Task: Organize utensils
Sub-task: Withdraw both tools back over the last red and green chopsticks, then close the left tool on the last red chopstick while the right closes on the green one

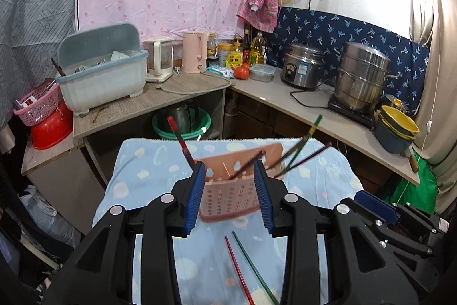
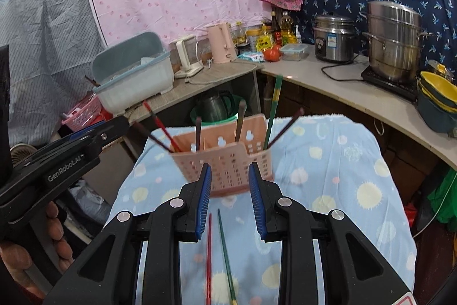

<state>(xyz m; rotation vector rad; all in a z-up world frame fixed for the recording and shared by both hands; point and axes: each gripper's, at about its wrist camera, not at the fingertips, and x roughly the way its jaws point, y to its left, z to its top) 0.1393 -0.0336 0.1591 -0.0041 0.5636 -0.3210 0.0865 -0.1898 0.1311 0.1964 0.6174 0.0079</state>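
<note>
A pink perforated utensil basket stands on the blue patterned cloth and holds several chopsticks, leaning left and right. A red chopstick and a green chopstick lie side by side on the cloth, nearer to me than the basket. My left gripper is open and empty, hovering over the basket's front. My right gripper is open and empty, just short of the basket, above the two loose chopsticks. The other gripper shows at each view's edge.
A counter runs behind and to the right with a blue dish rack, kettles, bottles, a rice cooker, a steel steamer pot and stacked yellow bowls. A pink basket sits on a red basin at left.
</note>
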